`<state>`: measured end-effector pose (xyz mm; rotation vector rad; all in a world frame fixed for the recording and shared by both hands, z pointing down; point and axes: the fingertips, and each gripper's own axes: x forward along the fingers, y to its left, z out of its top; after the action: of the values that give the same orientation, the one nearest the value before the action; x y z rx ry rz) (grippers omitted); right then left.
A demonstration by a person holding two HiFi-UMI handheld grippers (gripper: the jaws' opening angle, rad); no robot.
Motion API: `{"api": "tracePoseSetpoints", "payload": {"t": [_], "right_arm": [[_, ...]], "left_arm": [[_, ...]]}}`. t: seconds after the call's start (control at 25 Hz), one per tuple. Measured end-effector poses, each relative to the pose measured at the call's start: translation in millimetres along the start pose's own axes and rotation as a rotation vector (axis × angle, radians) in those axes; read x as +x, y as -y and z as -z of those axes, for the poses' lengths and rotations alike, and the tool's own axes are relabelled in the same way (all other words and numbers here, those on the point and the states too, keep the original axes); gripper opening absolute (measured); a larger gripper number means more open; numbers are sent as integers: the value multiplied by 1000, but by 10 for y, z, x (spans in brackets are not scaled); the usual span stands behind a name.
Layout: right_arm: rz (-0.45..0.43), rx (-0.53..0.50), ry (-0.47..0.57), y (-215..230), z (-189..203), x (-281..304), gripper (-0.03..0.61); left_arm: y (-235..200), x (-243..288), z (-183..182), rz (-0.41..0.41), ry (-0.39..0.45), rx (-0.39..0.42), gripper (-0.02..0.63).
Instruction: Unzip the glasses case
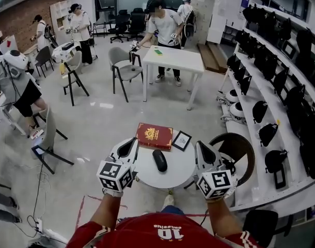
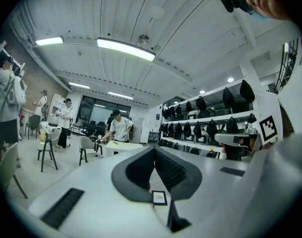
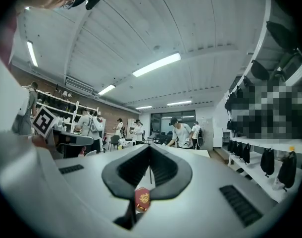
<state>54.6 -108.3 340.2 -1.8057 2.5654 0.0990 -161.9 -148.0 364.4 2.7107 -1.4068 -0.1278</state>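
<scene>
The black glasses case lies closed on a small round white table, just in front of me in the head view. My left gripper hovers at the table's left edge, level and shut, with nothing between its jaws. At the table's right edge my right gripper is likewise shut and empty. The case lies between the two grippers and touches neither. In the left gripper view the left gripper has its pads meeting; the right gripper shows the same in its own view. Neither gripper view shows the case.
A red book and a small framed picture lie at the table's far side. A dark round chair stands to the right, and beyond it shelves hold black bags. Farther off are a white table, chairs and several people.
</scene>
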Motion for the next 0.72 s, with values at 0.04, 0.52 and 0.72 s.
{"api": "tracePoseSetpoints", "payload": {"t": [0.04, 0.52, 0.72], "right_arm": [[0, 6, -5, 3, 11, 0, 17], [-12, 15, -23, -42, 98, -37, 17], [-13, 14, -24, -47, 92, -59, 17]], "left_arm": [[1, -11, 2, -1, -1, 4, 9], [-108, -123, 104, -68, -23, 29, 9], [-108, -131, 106, -72, -24, 24, 9]]}}
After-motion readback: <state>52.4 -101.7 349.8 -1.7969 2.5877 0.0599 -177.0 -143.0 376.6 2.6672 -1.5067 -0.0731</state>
